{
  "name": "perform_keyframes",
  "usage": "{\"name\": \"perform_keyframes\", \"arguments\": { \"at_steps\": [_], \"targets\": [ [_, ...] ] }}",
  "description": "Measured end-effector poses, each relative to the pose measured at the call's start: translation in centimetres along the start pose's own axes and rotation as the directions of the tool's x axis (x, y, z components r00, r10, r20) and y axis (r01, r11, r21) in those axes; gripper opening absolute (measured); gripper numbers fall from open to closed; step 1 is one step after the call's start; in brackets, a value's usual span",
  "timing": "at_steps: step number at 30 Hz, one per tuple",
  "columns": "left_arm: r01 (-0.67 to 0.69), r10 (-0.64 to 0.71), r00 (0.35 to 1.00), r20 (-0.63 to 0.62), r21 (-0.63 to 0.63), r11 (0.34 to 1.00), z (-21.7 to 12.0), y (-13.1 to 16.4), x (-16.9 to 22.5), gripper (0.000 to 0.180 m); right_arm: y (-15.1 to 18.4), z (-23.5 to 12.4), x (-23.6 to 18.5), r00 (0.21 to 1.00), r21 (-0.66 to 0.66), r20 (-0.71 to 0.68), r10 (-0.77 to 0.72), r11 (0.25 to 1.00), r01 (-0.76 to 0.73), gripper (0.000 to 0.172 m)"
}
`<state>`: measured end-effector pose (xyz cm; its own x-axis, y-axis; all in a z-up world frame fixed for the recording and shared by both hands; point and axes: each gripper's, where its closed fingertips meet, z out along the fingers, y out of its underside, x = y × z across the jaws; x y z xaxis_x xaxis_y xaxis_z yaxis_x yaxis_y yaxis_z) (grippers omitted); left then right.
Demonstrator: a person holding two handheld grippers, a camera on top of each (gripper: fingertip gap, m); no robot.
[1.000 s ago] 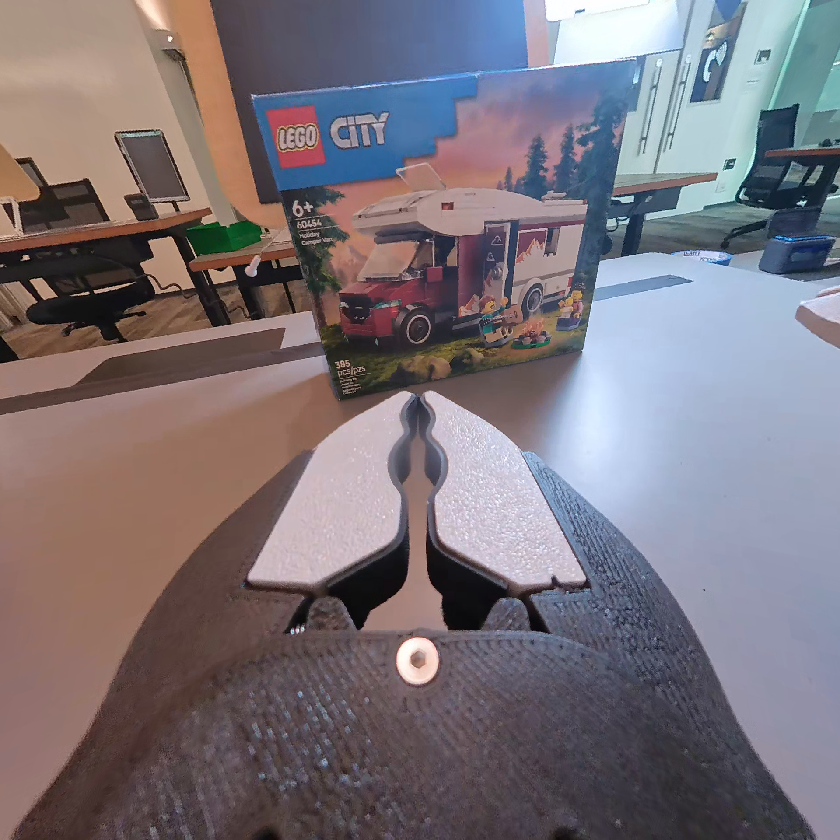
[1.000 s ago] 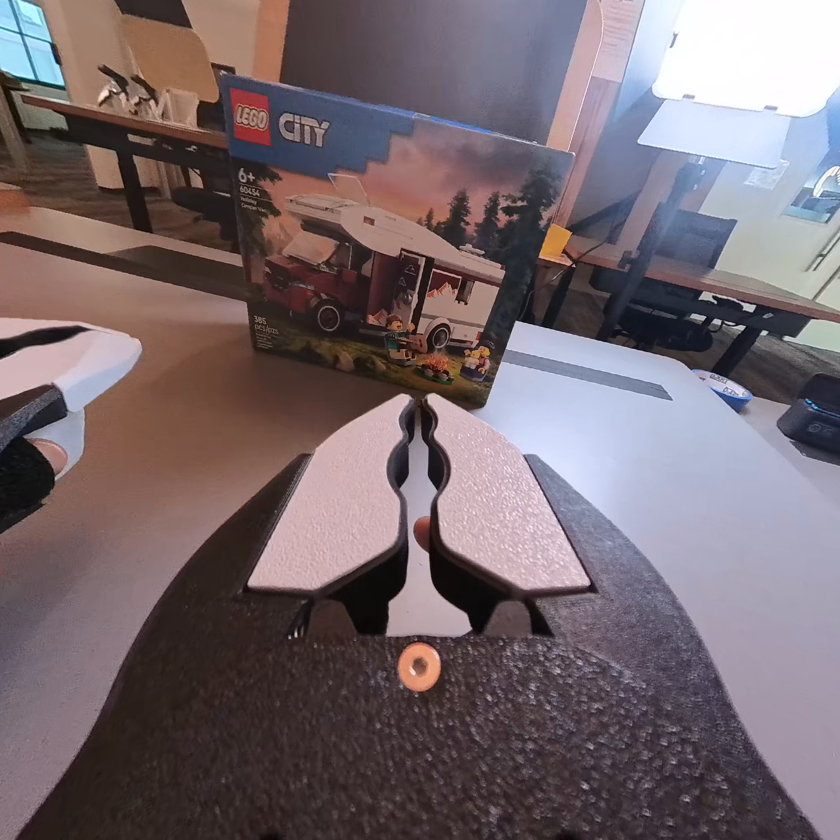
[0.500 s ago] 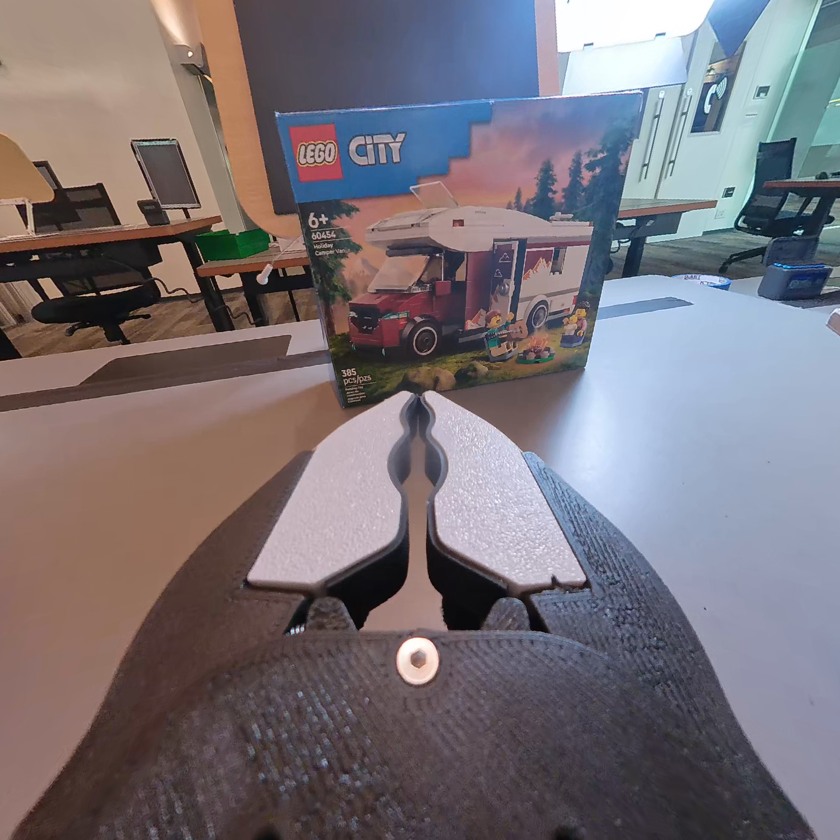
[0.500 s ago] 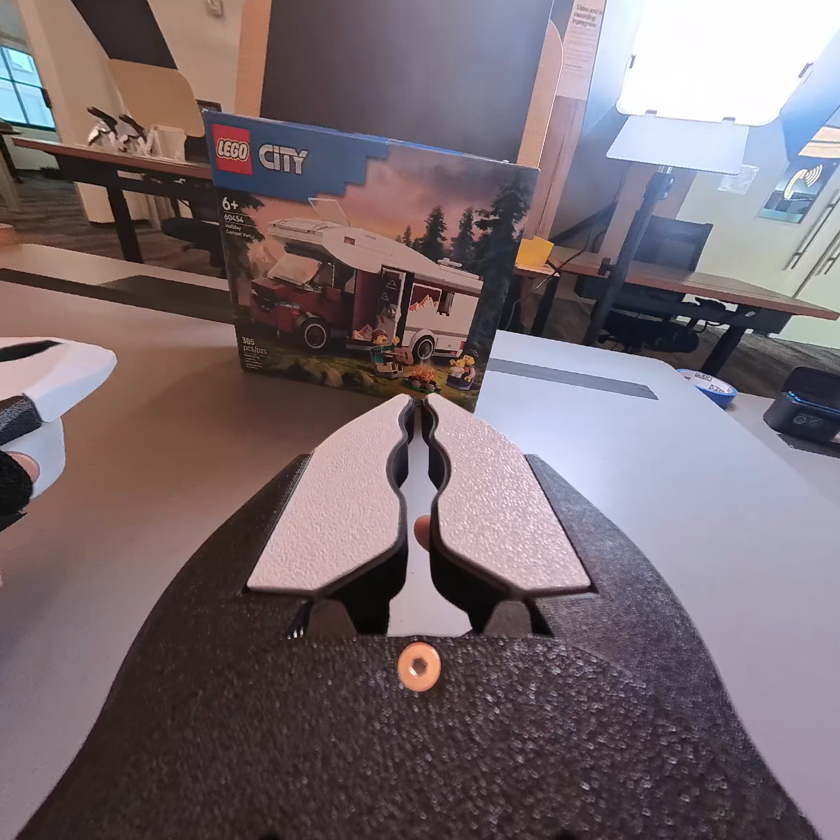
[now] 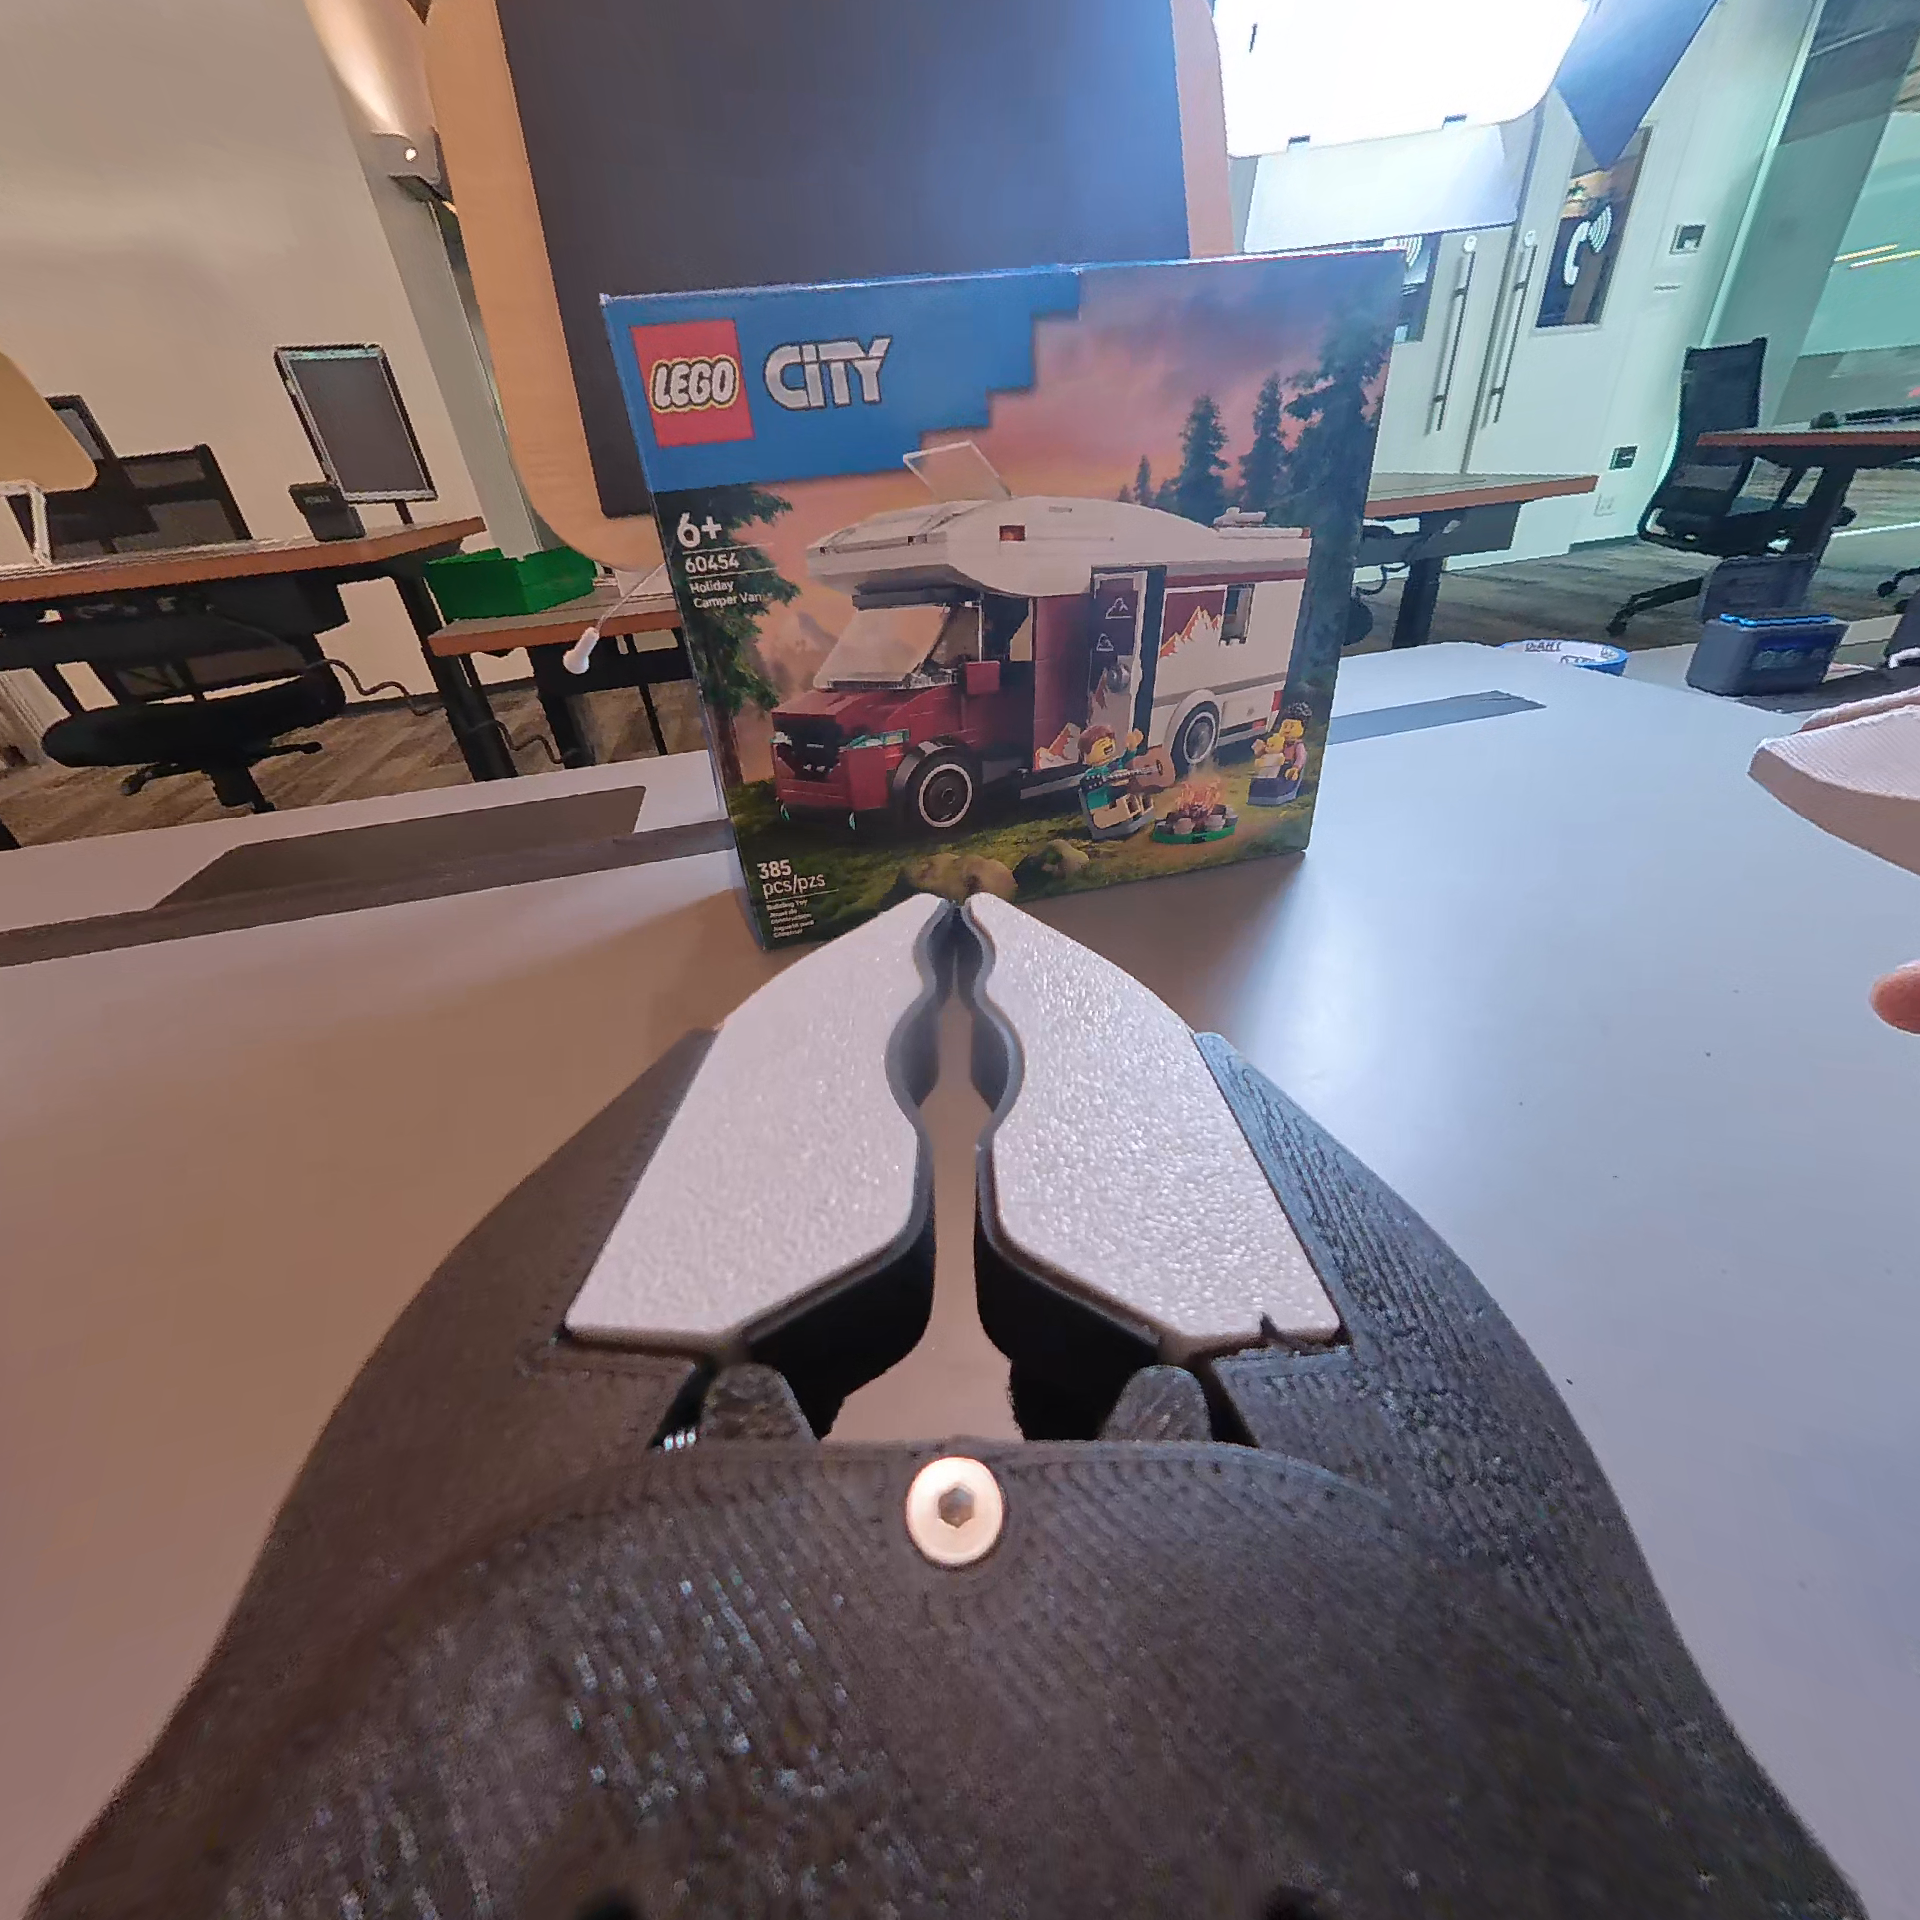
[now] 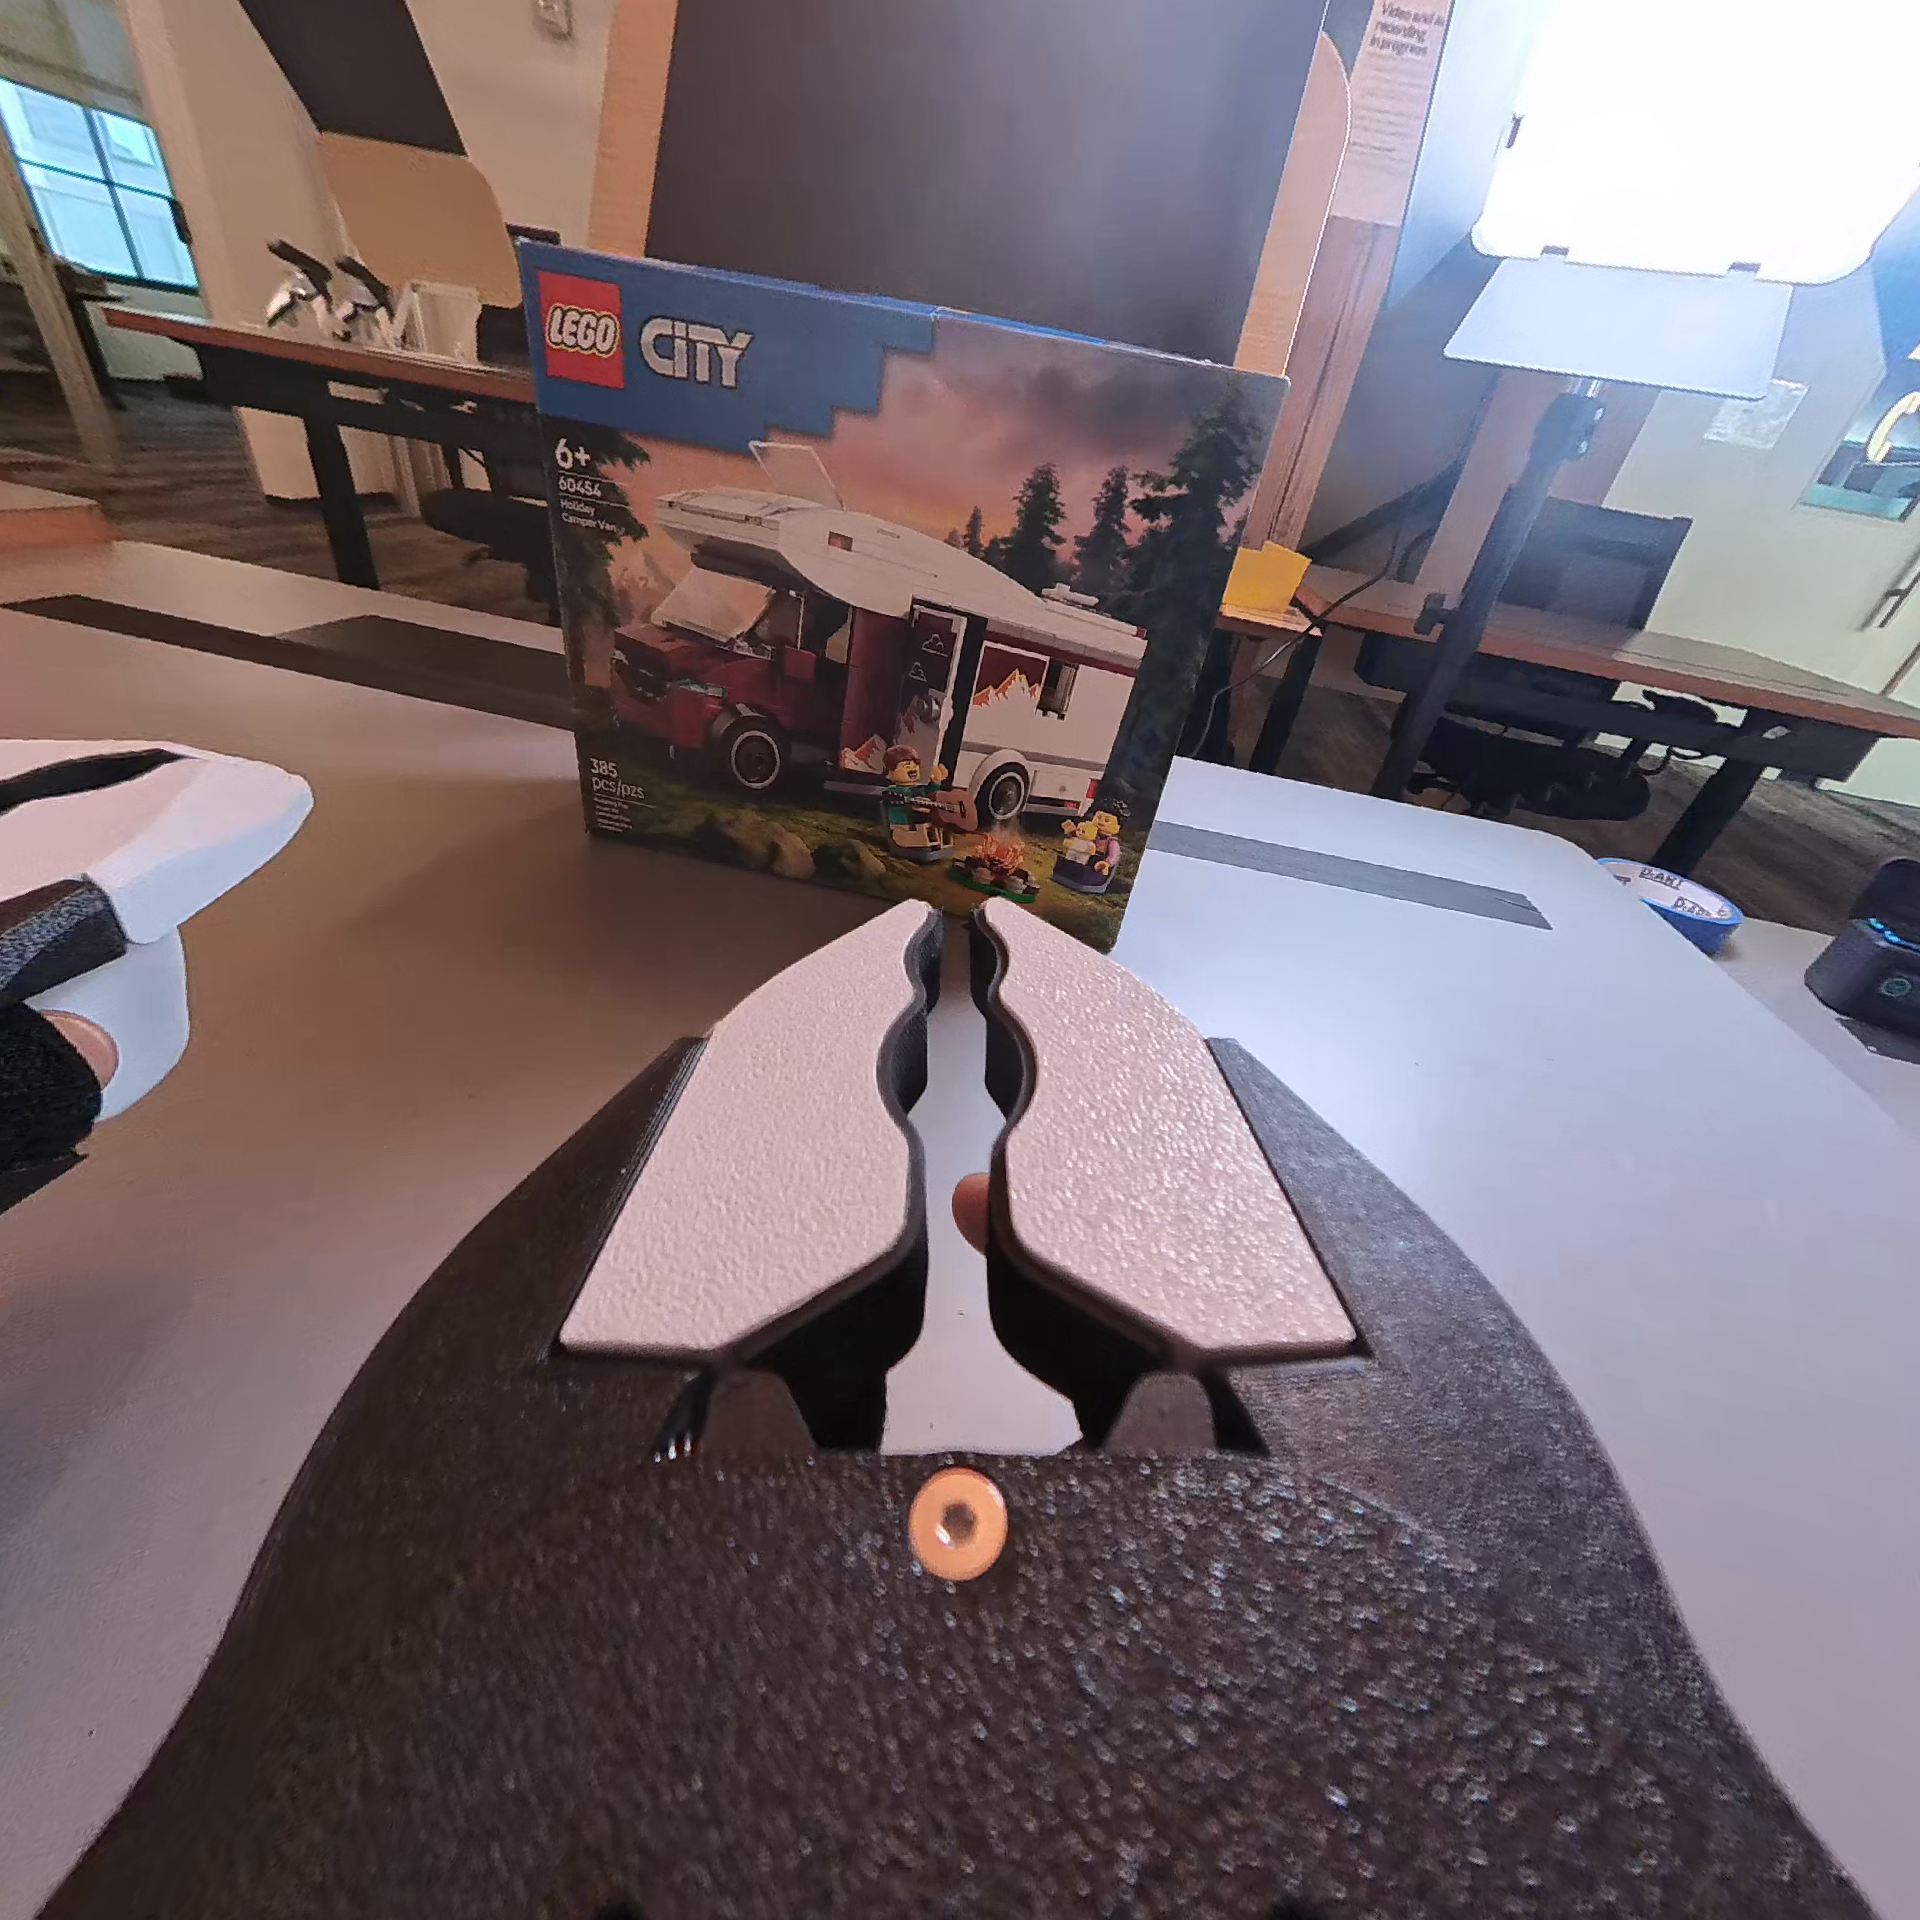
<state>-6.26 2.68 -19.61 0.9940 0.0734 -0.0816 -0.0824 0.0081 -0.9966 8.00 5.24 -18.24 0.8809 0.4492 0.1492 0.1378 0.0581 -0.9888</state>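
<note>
The grey table (image 5: 312, 1143) bears an upright toy box (image 5: 997, 582) at its far middle. Near it, the left gripper (image 5: 958, 906) is pinched closed on nothing; the right gripper (image 6: 958, 912) stands slightly parted, empty. A nudge from either tip could likely topple the box backward.

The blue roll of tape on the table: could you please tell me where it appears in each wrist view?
Left wrist view: roll of tape at far right, beyond the toy box's right edge, partly hidden.
Right wrist view: roll at the right edge, on the table.
Shared landmark: the dark case beside it.
</note>
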Motion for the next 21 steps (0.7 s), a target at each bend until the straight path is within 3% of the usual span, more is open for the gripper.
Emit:
{"name": "perform_keyframes", "arguments": {
  "at_steps": [13,19,21],
  "targets": [
    [-0.027,0.026,1.0,-0.007,-0.022,0.999,0.1,0.3,0.5,0.0,0.4,0.1,-0.6,0.999,-0.017,0.042,-0.012,1.0,0.013,0.005],
    [-0.033,0.023,0.999,-0.047,-0.229,0.973,0.9,4.0,1.0,0.0,1.1,0.4,-1.3,0.997,-0.052,0.061,-0.054,0.997,0.057,0.005],
    [-0.06,0.04,0.997,-0.073,-0.29,0.955,1.1,4.9,1.5,0.0,2.7,0.9,-1.7,0.995,-0.145,0.081,-0.064,0.987,0.075,0.002]
  ]
}}
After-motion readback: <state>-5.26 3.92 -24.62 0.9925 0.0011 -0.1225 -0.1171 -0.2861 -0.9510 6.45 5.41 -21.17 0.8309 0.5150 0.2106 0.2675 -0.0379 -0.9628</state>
